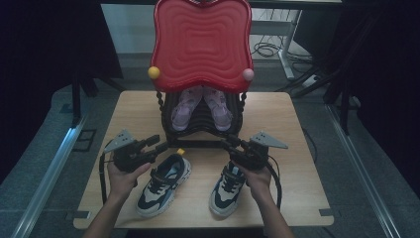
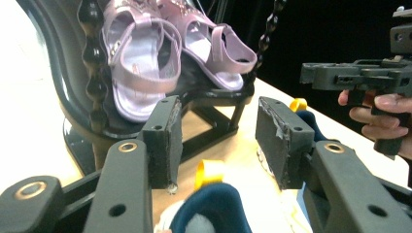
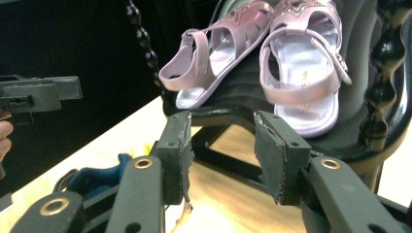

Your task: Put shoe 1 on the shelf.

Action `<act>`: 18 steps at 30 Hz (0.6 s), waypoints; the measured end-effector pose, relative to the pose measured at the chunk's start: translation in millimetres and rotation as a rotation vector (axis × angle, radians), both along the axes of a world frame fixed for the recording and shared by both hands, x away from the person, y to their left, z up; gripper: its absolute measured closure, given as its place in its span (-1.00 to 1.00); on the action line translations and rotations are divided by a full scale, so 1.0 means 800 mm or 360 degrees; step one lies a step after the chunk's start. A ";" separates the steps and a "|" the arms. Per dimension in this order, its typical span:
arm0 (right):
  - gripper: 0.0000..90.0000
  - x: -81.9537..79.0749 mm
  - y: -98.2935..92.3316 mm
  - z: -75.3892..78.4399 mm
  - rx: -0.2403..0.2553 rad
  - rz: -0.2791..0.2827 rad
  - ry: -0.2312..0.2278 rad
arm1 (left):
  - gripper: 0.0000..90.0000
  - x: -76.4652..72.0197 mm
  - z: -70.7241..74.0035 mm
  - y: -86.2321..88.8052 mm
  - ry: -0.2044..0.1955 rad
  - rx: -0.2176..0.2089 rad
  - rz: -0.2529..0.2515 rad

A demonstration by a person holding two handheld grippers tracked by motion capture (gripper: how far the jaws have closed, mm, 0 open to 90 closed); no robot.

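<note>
Two navy, white and light-blue sneakers lie on the wooden table (image 1: 287, 129), the left sneaker (image 1: 163, 186) and the right sneaker (image 1: 227, 191). My left gripper (image 1: 159, 145) hovers open above the left sneaker's heel, whose navy collar (image 2: 209, 211) and yellow pull loop (image 2: 209, 172) sit below the left gripper's (image 2: 218, 143) jaws. My right gripper (image 1: 228, 145) stands open over the right sneaker's heel. A pair of pink sandals (image 1: 202, 108) rests on the lower shelf of the black rack (image 1: 198, 130), ahead of both grippers. The right gripper (image 3: 221, 153) has nothing between its pads, and the sandals (image 3: 301, 68) lie beyond.
A red wavy tray (image 1: 200, 42) tops the rack, with a yellow knob (image 1: 154, 72) and a pink knob (image 1: 248, 75) at its front corners. The rack's beaded posts (image 2: 94, 73) flank the sandals. Dark curtains and cables surround the table.
</note>
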State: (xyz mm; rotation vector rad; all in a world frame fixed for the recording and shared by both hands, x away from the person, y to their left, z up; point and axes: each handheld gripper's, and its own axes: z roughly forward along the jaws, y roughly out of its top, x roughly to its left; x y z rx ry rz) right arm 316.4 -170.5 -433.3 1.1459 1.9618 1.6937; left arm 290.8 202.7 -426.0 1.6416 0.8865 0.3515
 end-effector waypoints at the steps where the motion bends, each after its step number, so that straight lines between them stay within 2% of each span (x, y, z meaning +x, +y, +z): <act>1: 0.28 -0.003 -0.001 0.000 0.0000 0.0005 0.0003 | 0.15 -0.003 -0.002 0.002 0.0005 -0.0005 0.0001; 6: 0.27 -0.021 -0.014 -0.007 -0.0016 0.0018 0.0000 | 0.15 -0.017 -0.015 0.012 0.0052 -0.0058 -0.0005; 7: 0.27 -0.023 -0.017 -0.009 -0.0019 0.0021 0.0000 | 0.15 -0.023 -0.023 0.017 0.0073 -0.0086 0.0009; 9: 0.26 -0.028 -0.024 -0.013 -0.0029 0.0023 -0.0006 | 0.16 -0.024 -0.028 0.019 0.0103 -0.0055 0.0006; 12: 0.22 -0.033 -0.034 -0.020 -0.0037 0.0041 0.0004 | 0.16 -0.031 -0.035 0.022 0.0105 -0.0077 -0.0008; 18: 0.15 -0.046 -0.048 -0.030 -0.0091 0.0103 0.0013 | 0.16 -0.047 -0.042 0.030 0.0123 -0.0051 -0.0007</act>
